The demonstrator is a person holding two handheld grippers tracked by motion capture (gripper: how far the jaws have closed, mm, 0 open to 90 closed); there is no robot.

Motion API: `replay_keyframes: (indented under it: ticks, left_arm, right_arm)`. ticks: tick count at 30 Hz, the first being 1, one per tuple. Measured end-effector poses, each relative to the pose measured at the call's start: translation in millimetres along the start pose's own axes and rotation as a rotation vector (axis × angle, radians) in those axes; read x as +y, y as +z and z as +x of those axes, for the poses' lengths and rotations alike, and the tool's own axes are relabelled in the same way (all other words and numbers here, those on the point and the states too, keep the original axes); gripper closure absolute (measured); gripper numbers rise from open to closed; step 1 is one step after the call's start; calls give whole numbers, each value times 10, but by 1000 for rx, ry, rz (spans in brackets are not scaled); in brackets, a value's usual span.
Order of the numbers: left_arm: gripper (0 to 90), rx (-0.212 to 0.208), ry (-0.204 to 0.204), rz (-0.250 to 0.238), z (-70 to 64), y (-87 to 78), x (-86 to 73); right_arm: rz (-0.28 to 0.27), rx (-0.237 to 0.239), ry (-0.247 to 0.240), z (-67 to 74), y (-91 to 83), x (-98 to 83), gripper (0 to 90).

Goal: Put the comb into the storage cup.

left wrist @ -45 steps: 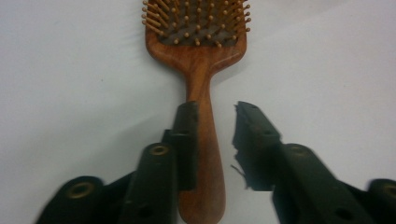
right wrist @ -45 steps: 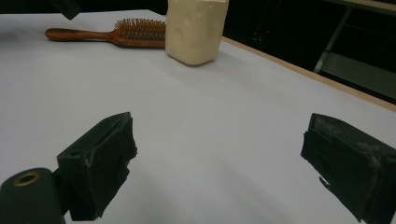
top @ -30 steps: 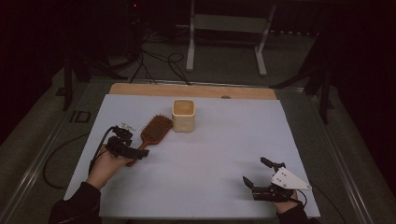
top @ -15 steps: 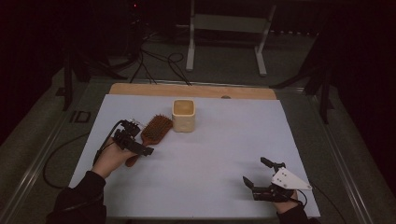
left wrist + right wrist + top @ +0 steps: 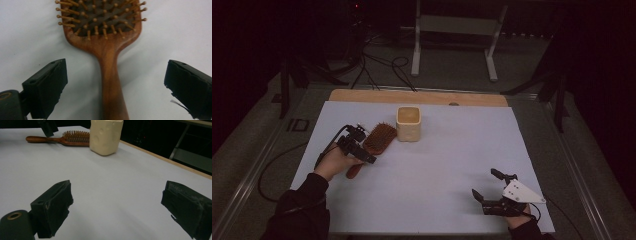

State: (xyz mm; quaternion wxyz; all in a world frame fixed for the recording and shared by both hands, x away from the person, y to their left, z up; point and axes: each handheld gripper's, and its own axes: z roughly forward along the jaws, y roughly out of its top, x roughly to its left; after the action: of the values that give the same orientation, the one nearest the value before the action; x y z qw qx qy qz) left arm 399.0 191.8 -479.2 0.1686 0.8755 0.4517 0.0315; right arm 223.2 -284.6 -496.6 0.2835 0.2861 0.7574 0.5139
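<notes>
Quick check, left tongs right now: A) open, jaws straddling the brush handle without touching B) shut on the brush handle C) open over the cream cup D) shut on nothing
A: in the left gripper view the left tongs are open, one black jaw on each side of the wooden hairbrush handle, with white table visible in the gaps between each jaw and the handle.
</notes>
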Motion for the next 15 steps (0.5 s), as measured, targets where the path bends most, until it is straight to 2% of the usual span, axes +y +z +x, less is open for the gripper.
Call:
replay_keyframes:
  ticks: [15]
  left_arm:
    - [388,39,-73,47,10,90,65]
  right_arm:
    - [0,3,1,-1,1,-1,84]
